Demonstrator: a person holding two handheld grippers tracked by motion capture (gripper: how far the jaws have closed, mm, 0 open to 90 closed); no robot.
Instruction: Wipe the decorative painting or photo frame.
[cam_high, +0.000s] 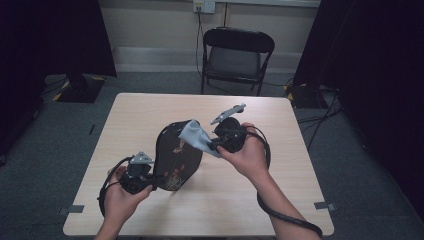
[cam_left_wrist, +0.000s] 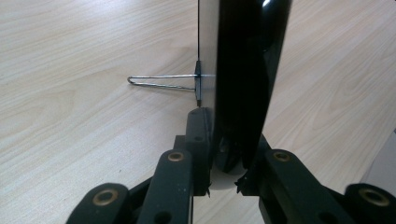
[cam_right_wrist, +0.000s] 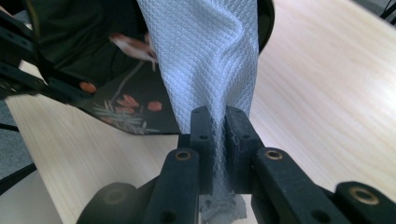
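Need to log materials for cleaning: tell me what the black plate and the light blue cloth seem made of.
Black oval floral-painted plate: probably lacquered or glazed, judging by its glossy reflective edge; wire stand behind. Light blue waffle-textured cloth: seemingly woven microfibre, matte, soft folds.

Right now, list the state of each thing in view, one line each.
black floral plate: held up on edge, clamped at its rim
blue cloth: pinched, draped against the plate's upper part
left gripper: shut on the plate
right gripper: shut on the cloth
folding chair: unfolded, unoccupied
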